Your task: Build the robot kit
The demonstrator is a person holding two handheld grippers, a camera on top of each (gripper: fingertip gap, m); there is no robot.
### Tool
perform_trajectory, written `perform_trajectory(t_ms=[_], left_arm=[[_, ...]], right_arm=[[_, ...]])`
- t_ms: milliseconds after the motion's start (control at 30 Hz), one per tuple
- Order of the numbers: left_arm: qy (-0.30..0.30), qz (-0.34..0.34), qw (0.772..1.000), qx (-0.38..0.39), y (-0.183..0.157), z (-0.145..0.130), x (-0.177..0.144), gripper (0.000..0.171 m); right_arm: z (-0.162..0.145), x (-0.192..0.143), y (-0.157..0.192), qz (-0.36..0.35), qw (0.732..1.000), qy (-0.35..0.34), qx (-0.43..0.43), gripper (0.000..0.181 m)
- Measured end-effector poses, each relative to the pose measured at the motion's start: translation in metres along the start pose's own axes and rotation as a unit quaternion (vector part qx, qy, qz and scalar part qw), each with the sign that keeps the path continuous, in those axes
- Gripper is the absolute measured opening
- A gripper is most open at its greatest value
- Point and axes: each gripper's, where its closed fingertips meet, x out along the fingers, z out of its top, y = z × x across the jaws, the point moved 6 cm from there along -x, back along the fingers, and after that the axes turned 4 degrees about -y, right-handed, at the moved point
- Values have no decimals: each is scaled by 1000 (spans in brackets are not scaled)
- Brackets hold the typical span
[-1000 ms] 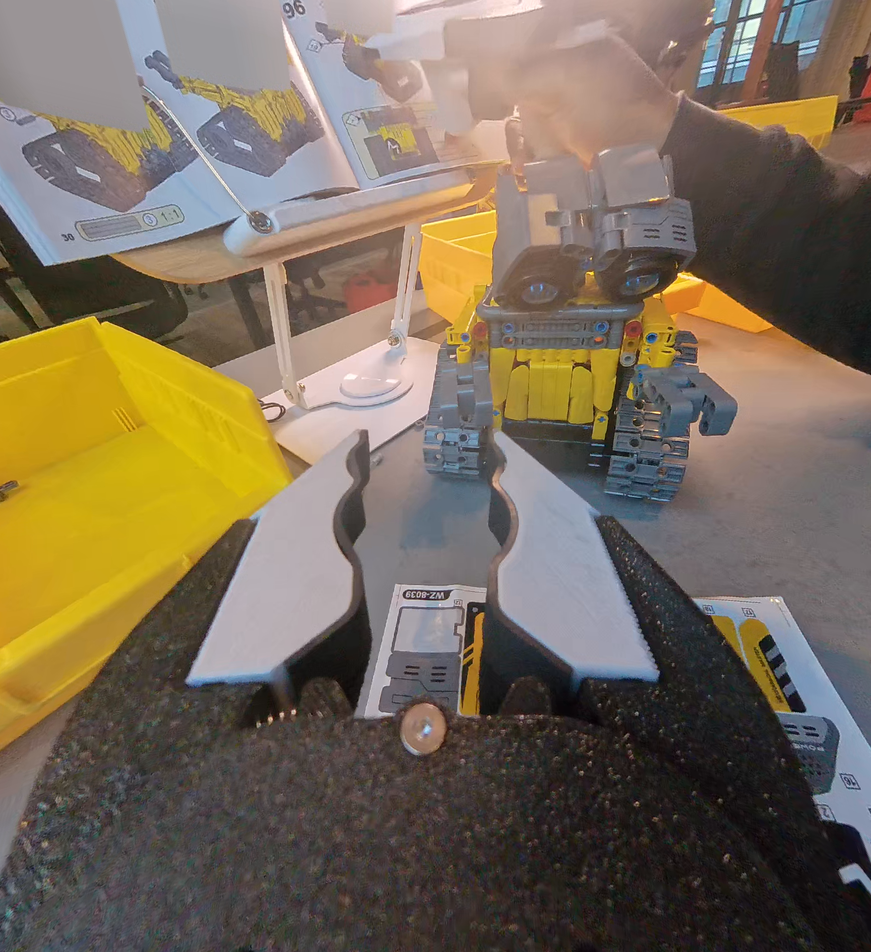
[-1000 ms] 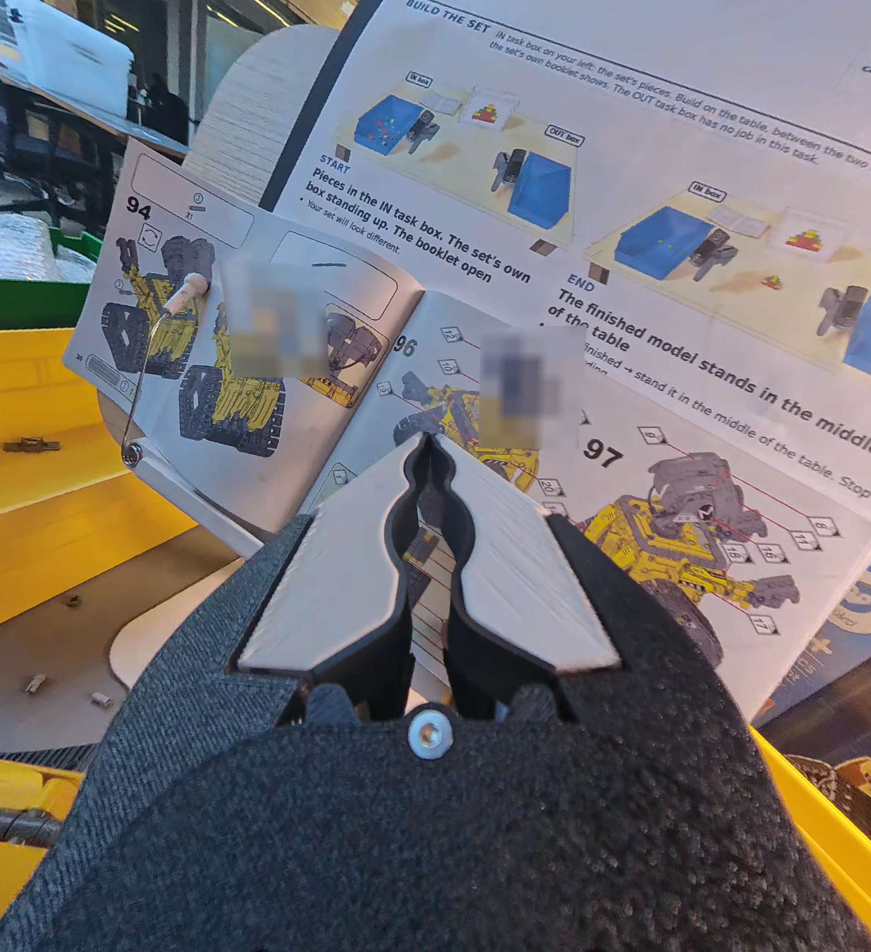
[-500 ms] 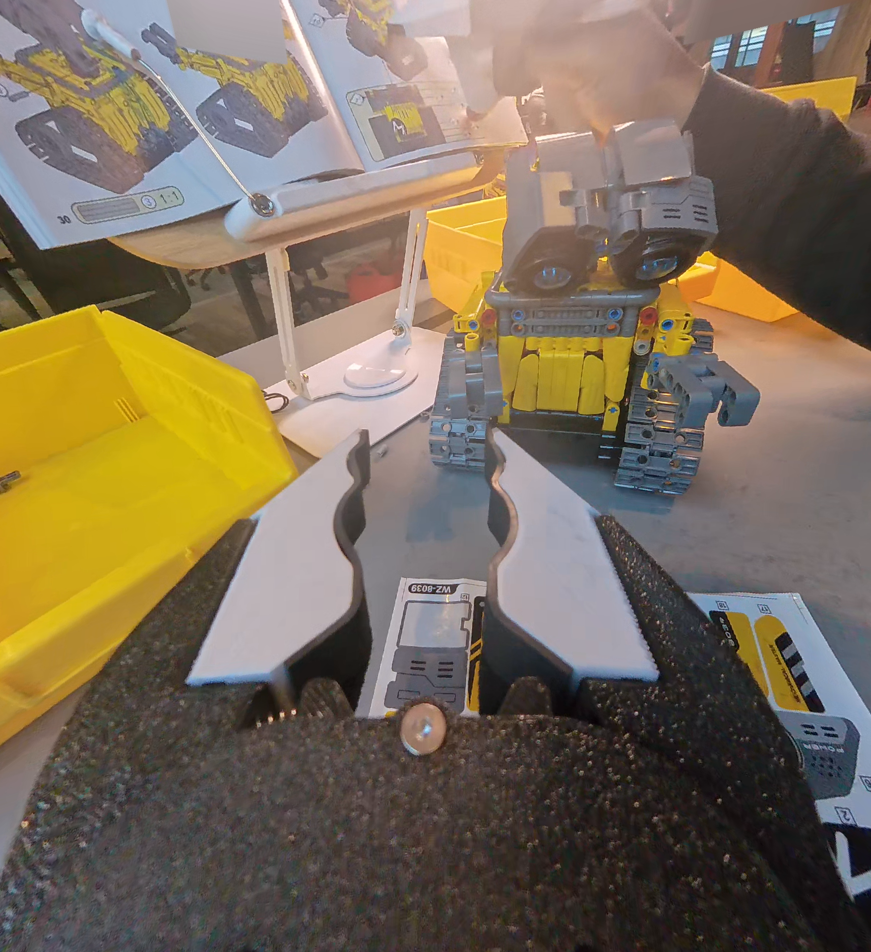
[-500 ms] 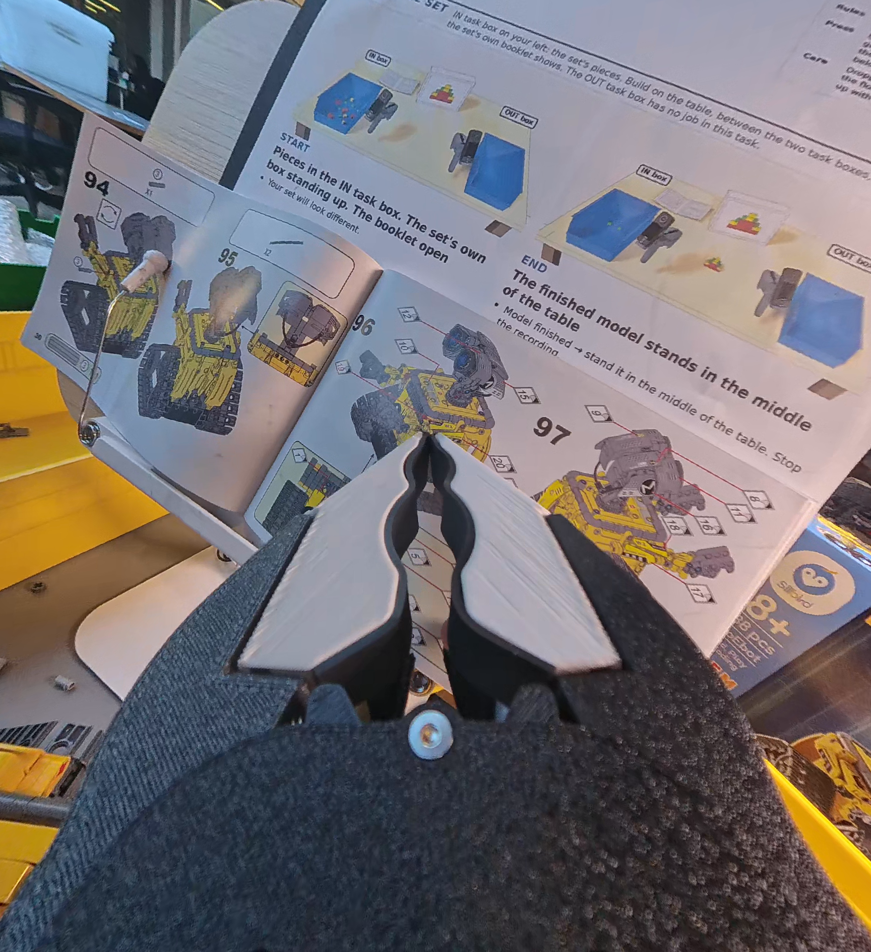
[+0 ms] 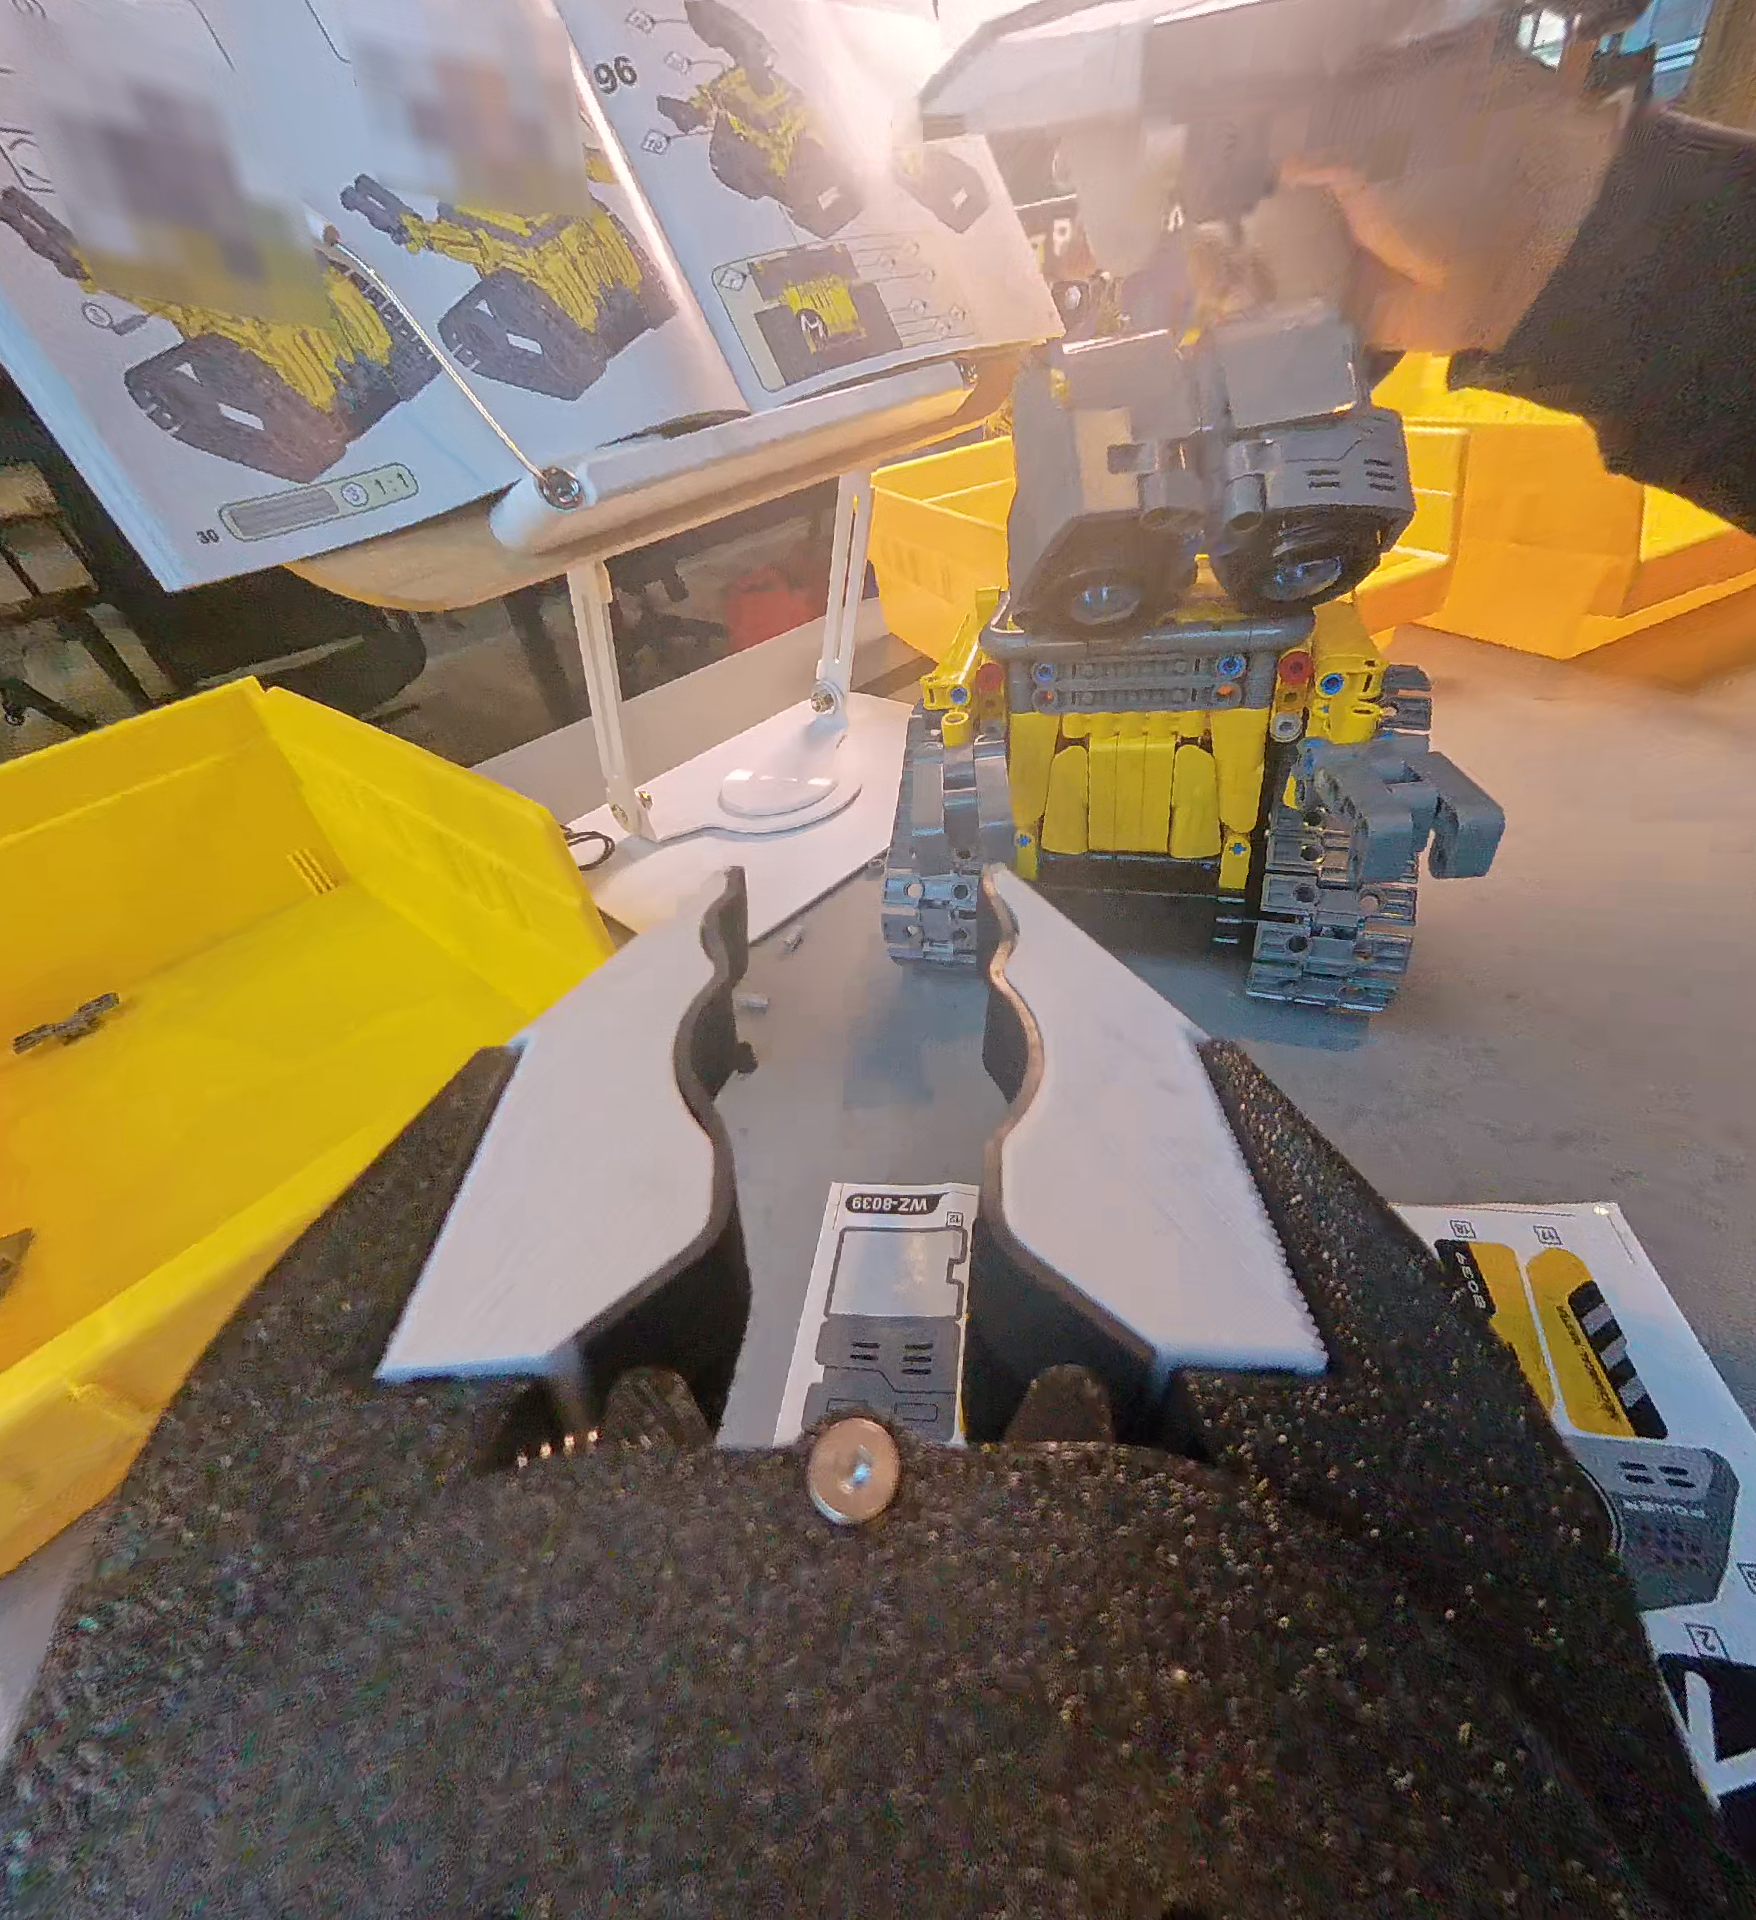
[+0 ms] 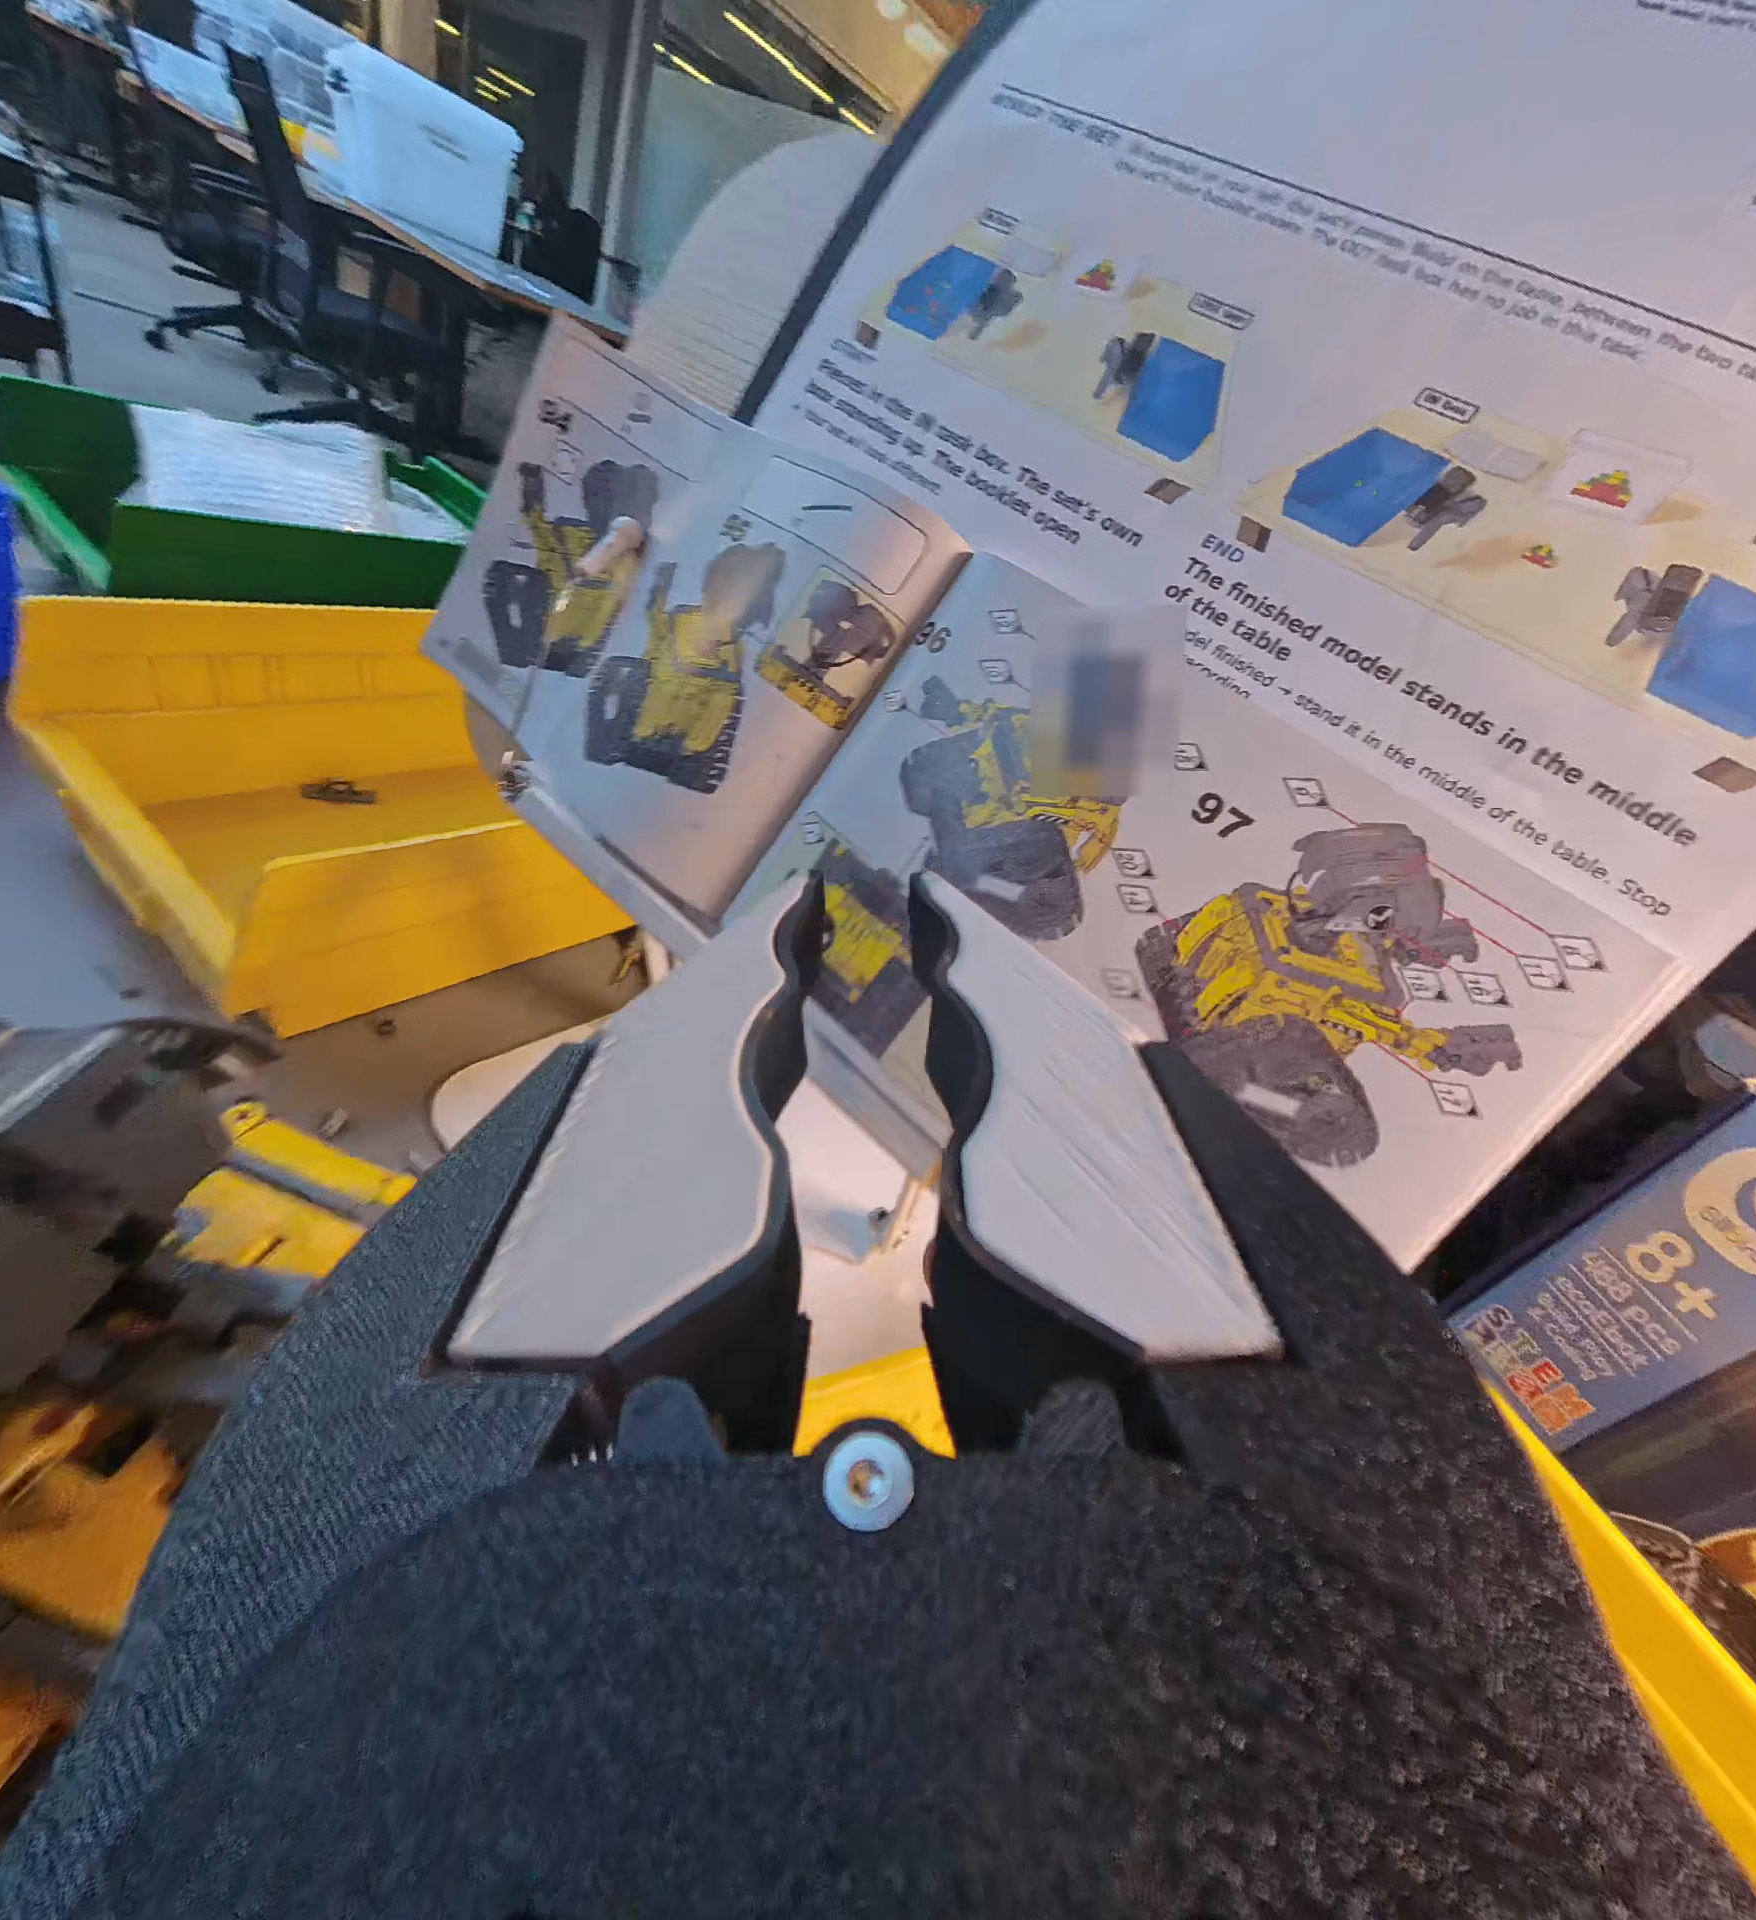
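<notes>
The left tool (image 5: pixel 861 914) is held low over the grey desk (image 5: pixel 1580 1039), its two fingers set apart with nothing between them; it touches no object. Directly beneath it lies a white sticker sheet (image 5: pixel 889 1309), flat on the desk, and a second printed sheet (image 5: pixel 1622 1455) lies to the right. To the left sits a yellow bin (image 5: pixel 230 987), with a few small dark parts on its floor. Just ahead of the fingertips, near but apart from them, stands a brick-built robot model (image 5: pixel 1165 748): upright on the desk, yellow body, grey tracked treads on each side, a grey clawed arm at its right, and a grey two-lens head tilted on top. A hand (image 5: pixel 1414 249) in a dark sleeve, blurred, is at the top of the head; whether it touches cannot be told. Behind the model an open instruction booklet (image 5: pixel 438 260) rests on a white stand (image 5: pixel 749 769). The right tool (image 6: pixel 861 904) is raised off the desk, its fingers parted by a narrow gap and gripping nothing. It points at the same booklet (image 6: pixel 728 665), with a larger printed sheet (image 6: pixel 1425 468) behind it. The blurred grey head of the model (image 6: pixel 53 1174) shows at lower left. A yellow bin (image 6: pixel 313 810) lies beyond, and a blue box (image 6: pixel 1663 1288) stands to the right.
</notes>
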Motion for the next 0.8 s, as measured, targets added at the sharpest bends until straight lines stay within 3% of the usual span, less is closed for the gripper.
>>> perform_trajectory(t_ms=[200,333,533,667,800], left_arm=[[-13,10,1000,11,2,9,-5,42],[-12,14,1000,24,2,11,-6,41],[4,9,999,42,-4,7,-4,38],[21,4,998,53,-4,4,-3,38],[85,-13,994,65,5,-4,-7,40]], right_arm=[[-15,-65,56,163,985,48,-8,47],[-36,-96,94,213,972,82,-52,50],[-47,-106,124,193,974,75,-89,46],[-66,-92,136,154,968,102,-172,42],[-70,-88,132,124,972,103,-169,43]])
